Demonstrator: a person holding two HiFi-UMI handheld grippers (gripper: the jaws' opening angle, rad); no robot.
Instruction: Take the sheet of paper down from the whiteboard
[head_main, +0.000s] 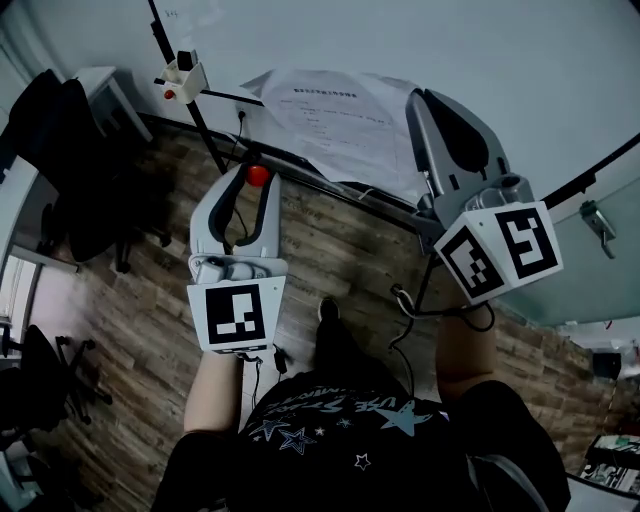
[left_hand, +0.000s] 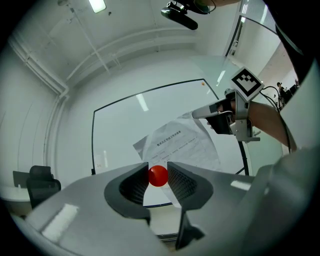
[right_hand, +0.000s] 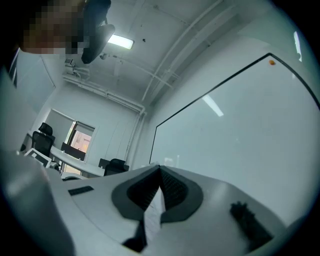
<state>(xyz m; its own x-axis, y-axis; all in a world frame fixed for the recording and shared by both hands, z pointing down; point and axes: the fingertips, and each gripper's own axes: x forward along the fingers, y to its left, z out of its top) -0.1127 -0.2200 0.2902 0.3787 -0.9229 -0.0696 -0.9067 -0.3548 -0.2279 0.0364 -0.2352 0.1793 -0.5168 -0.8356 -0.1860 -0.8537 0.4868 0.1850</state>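
Viewed from the head camera, the sheet of paper (head_main: 335, 120) sits at 12 o'clock in front of the whiteboard (right_hand: 240, 125). One corner, at about 1 o'clock, is pinched by the right gripper (right_hand: 159, 169). I confirm that grip in the right gripper view: the two ribbed pads are clenched on the thin edge of the sheet, which runs down from them towards 6 o'clock.

The left gripper (head_main: 255, 176), at about 10 o'clock in the head view, is grasping a small red ball (left_hand: 158, 176) between its pads. In its own view the ball shows in front of the sheet's lower part. I cannot tell whether the two touch.

Writing: the sheet carries a printed heading with several short lines below it, all too small for me to read. The marker cube (head_main: 232, 315) on the left gripper shows a black-and-white square pattern. The person's dark shirt (head_main: 350, 430) bears pale stars and a line of lettering that I cannot read in full.
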